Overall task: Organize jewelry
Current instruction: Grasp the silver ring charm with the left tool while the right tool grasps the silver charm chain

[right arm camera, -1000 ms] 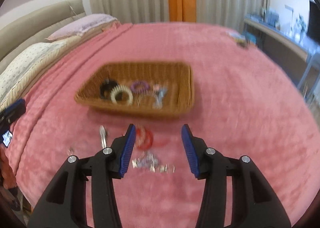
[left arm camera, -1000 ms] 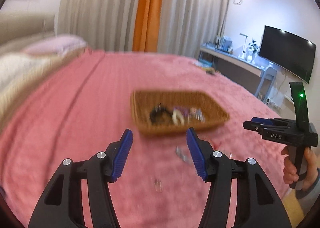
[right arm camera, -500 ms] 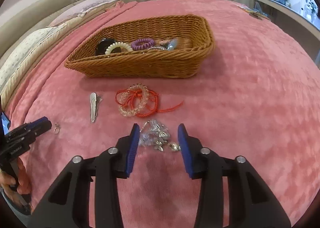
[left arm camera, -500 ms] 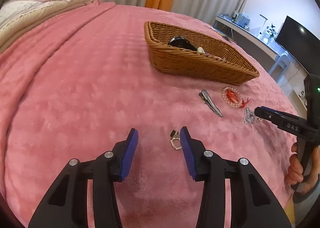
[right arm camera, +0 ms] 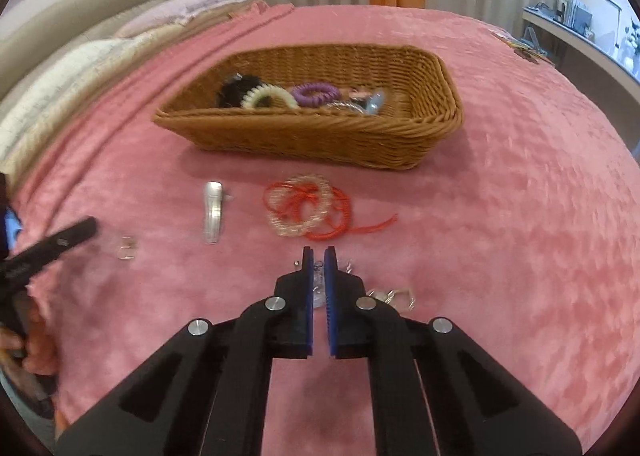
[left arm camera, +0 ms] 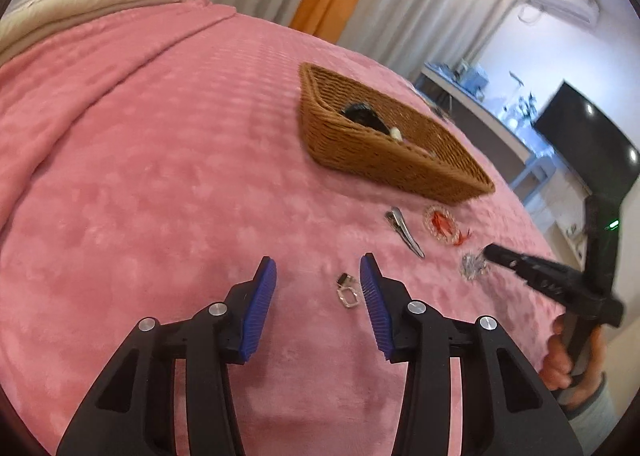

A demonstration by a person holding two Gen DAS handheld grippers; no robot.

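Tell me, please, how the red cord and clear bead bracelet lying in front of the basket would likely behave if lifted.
The red cord and bead bracelet looks loosely tangled, so it would probably droop and dangle. Its loose tail could snag the plush pink blanket. It seems light.

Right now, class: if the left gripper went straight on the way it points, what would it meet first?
The left gripper, fingers open, points down at the pink bedspread. First in line is probably the small silver clasp beside its right finger, then the blanket; depth is uncertain.

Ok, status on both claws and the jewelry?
Right claw shut on silver jewelry cluster. Left claw open by small buckle. Path to basket open.
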